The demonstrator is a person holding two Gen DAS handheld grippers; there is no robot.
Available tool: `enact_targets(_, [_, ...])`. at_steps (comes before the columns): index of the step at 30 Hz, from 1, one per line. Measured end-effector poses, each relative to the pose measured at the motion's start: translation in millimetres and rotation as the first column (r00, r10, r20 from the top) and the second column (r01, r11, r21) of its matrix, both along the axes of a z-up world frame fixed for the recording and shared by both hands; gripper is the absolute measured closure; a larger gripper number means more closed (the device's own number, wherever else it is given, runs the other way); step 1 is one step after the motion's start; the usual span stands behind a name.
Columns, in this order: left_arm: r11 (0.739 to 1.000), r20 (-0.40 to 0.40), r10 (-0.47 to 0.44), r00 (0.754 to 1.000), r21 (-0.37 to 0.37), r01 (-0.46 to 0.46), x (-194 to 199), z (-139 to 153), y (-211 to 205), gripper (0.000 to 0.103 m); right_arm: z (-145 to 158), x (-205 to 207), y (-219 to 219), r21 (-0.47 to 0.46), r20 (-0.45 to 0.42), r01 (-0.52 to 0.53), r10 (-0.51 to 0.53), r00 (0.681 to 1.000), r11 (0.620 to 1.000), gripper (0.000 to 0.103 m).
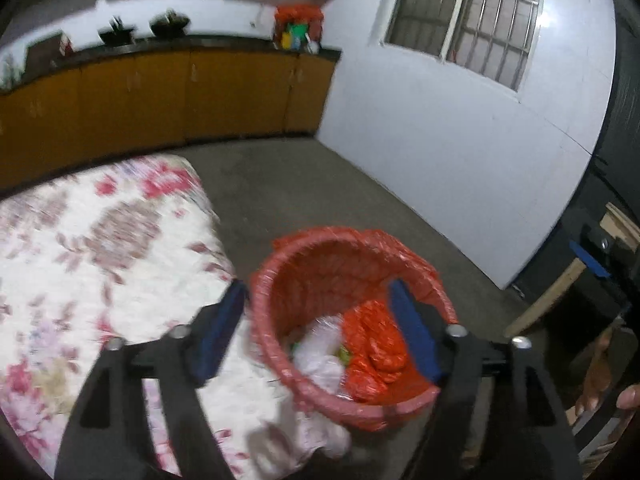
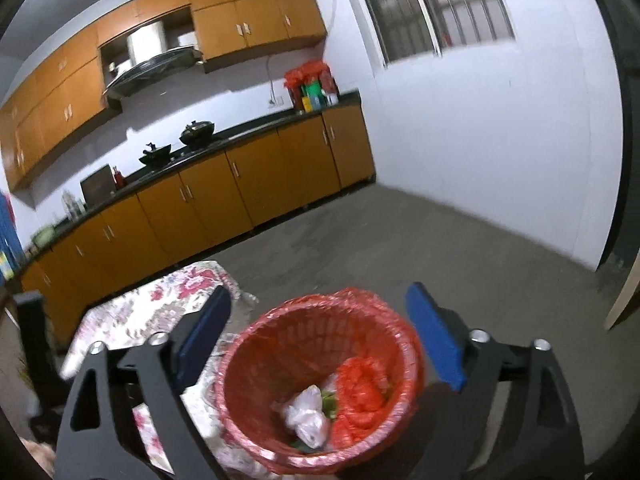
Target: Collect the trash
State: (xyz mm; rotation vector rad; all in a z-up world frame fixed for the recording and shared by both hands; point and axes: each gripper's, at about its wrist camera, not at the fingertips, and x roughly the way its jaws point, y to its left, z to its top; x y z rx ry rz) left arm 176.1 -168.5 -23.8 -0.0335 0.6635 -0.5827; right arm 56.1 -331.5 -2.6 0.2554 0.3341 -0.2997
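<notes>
A red trash basket [image 1: 316, 268] lined with a red plastic bag stands on the floor beside a table. Inside lie a crumpled red bag [image 1: 372, 348] and a clear plastic bag [image 1: 320, 356] with a bit of green. My left gripper [image 1: 316, 328] is open and empty, right above the basket's mouth. In the right wrist view the same basket [image 2: 320, 324] holds the red bag [image 2: 360, 392] and the clear bag [image 2: 308, 416]. My right gripper [image 2: 320, 344] is open and empty over it. The right gripper's blue tip [image 1: 588, 260] shows at the left view's right edge.
A table with a floral cloth [image 1: 100, 248] stands left of the basket, its corner [image 2: 168, 300] touching it. Orange cabinets [image 2: 240, 184] with a dark counter run along the far wall. A white wall with a barred window [image 1: 464, 12] is at right. Grey floor [image 1: 320, 184] lies between.
</notes>
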Motion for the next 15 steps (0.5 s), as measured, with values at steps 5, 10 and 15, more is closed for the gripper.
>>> enact_targets(5, [0.993, 0.183, 0.111, 0.977, 0.028, -0.118, -48.8, 28.4, 34.7, 0.005, 5.2, -29.0, 29.1, -0.073, 0.057, 0.002, 0.002, 0.998, 0.997, 0.006])
enact_targets(10, [0.963, 0.307, 0.233, 0.923, 0.06, -0.263, -90.8, 44.9, 67.1, 0.004, 9.0, -40.1, 52.2, -0.061, -0.01, -0.008, 0.007, 1.0, 0.998, 0.002])
enact_targets(15, [0.936, 0.295, 0.325, 0.899, 0.039, -0.351, -117.7, 51.7, 102.2, 0.004, 5.4, -49.5, 75.0, -0.066, -0.045, -0.016, 0.013, 0.999, 0.998, 0.002])
